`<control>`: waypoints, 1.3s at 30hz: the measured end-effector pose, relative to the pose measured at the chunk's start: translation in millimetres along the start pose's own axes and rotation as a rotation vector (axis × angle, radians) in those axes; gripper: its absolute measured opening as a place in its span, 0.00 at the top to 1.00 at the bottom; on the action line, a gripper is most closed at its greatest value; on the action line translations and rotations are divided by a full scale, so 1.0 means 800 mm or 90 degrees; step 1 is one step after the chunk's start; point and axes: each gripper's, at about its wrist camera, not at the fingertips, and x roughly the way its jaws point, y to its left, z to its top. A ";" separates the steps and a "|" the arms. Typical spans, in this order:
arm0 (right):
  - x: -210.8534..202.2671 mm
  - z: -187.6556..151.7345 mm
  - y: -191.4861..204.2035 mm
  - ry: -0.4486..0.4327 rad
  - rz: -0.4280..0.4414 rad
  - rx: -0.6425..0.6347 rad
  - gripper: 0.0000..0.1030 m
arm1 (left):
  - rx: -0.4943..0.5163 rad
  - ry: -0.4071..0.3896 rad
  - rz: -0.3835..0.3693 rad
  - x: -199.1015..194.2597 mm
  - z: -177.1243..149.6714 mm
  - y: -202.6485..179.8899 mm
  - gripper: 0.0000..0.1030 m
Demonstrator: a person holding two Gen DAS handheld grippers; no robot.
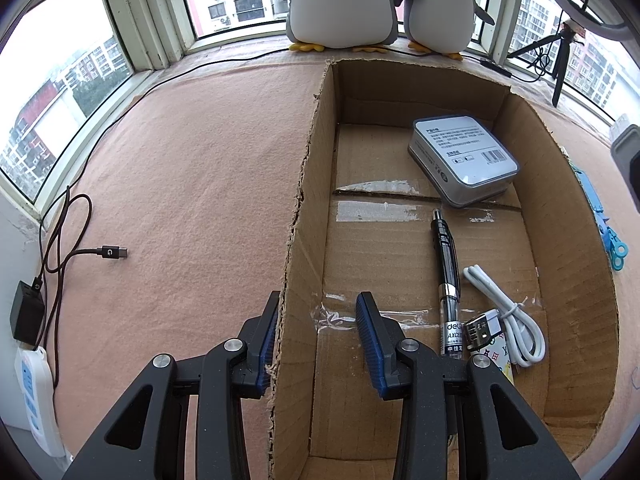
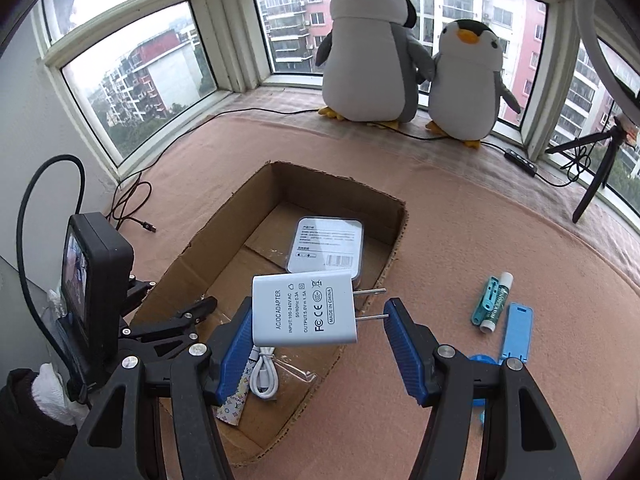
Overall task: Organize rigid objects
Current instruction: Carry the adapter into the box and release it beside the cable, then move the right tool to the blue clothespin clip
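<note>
Fingers of right gripper spread, adapter against left one only, above cardboard box | left gripper fingers parted, straddling box wall | tin, pen inside.

Two plush penguins stand side by side on the far windowsill. A black tripod stands at far right. A dark cable and a white power strip lie at near left.

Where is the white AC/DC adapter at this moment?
In the right wrist view, the white adapter is between the open fingers of the right gripper, against its left finger, above the cardboard box.
</note>
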 end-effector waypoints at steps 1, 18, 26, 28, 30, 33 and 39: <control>0.005 0.001 0.002 0.005 -0.002 -0.006 0.42 | 0.000 0.000 0.000 0.000 0.000 0.000 0.62; 0.078 0.006 0.024 0.085 -0.042 -0.053 0.42 | -0.002 -0.001 -0.004 0.001 0.000 -0.001 0.62; 0.081 0.007 0.027 0.084 -0.054 -0.054 0.36 | -0.002 -0.001 -0.003 0.001 0.000 -0.001 0.62; 0.080 0.007 0.026 0.083 -0.053 -0.052 0.35 | -0.002 -0.002 -0.003 0.001 0.000 -0.001 0.62; 0.079 0.007 0.025 0.083 -0.051 -0.049 0.35 | -0.001 -0.002 -0.003 0.001 0.000 -0.001 0.62; 0.076 0.007 0.023 0.082 -0.043 -0.040 0.35 | -0.002 -0.002 -0.003 0.001 0.000 -0.001 0.62; 0.063 0.006 0.018 0.073 -0.023 -0.017 0.36 | -0.002 -0.002 -0.003 0.001 0.000 -0.001 0.62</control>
